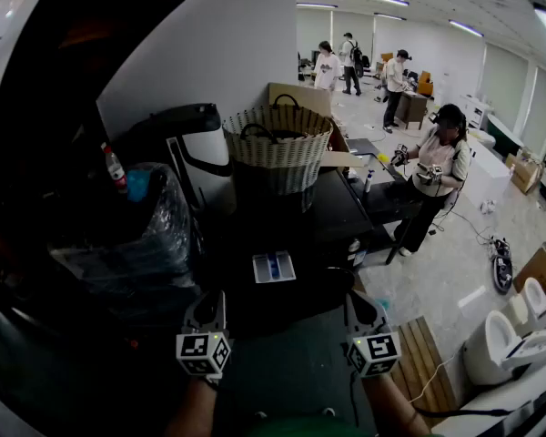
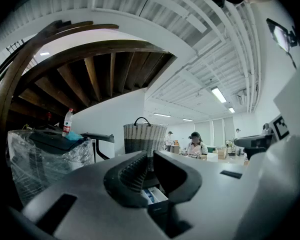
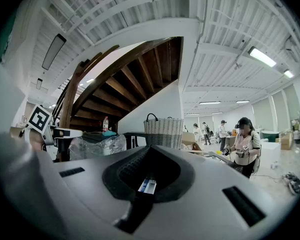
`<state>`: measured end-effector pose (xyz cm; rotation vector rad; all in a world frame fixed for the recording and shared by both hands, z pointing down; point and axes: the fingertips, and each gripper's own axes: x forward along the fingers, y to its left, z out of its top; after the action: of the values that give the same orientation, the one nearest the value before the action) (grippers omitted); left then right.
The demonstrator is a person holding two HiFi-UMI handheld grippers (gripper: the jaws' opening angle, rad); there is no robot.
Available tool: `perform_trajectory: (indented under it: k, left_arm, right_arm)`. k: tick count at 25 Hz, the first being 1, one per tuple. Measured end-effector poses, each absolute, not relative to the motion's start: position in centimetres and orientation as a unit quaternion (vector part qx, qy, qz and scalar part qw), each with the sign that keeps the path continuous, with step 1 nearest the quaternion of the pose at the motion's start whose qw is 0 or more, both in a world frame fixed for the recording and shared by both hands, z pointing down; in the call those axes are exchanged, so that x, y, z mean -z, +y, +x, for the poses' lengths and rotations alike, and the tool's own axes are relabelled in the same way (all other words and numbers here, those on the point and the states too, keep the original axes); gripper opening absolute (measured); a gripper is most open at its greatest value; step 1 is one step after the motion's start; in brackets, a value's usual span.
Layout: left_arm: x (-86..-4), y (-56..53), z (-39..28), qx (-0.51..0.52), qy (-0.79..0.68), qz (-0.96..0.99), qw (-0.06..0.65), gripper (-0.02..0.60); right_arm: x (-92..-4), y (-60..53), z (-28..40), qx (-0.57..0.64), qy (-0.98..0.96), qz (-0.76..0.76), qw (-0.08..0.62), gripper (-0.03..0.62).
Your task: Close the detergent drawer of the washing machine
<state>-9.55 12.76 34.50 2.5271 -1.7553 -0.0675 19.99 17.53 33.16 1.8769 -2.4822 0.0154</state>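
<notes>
The washing machine (image 1: 332, 221) is a dark block straight ahead of me. Its detergent drawer (image 1: 273, 267) stands pulled out toward me, white with blue compartments. My left gripper (image 1: 217, 299) hovers below and left of the drawer, jaws a narrow gap apart and empty. My right gripper (image 1: 351, 299) hovers below and right of it, jaw tips together, holding nothing. Neither gripper touches the drawer. In the left gripper view the drawer (image 2: 152, 194) shows low between the fingers of the left gripper (image 2: 149, 159). The right gripper (image 3: 150, 149) frames the drawer (image 3: 147, 185) in its own view.
A wicker basket (image 1: 278, 144) sits on the machine's far side. A plastic-wrapped bulky item (image 1: 118, 235) with a bottle (image 1: 115, 169) stands left. A person (image 1: 437, 167) holding grippers stands back right. White appliances (image 1: 510, 344) and a wooden pallet (image 1: 423, 358) lie right.
</notes>
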Motion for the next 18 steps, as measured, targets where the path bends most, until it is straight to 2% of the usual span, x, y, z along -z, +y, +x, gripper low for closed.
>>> perform_trajectory:
  k: [8, 18]
  left_arm:
    - [-34.8, 12.3, -11.6, 0.019, -0.570, 0.820, 0.056, 0.054]
    - [-36.6, 12.1, -16.6, 0.033, -0.546, 0.832, 0.086, 0.054]
  right_arm:
    - [-33.6, 16.6, 17.4, -0.015, -0.800, 0.600, 0.028, 0.021]
    - [-33.7, 17.4, 10.7, -0.005, -0.798, 0.599, 0.062, 0.021]
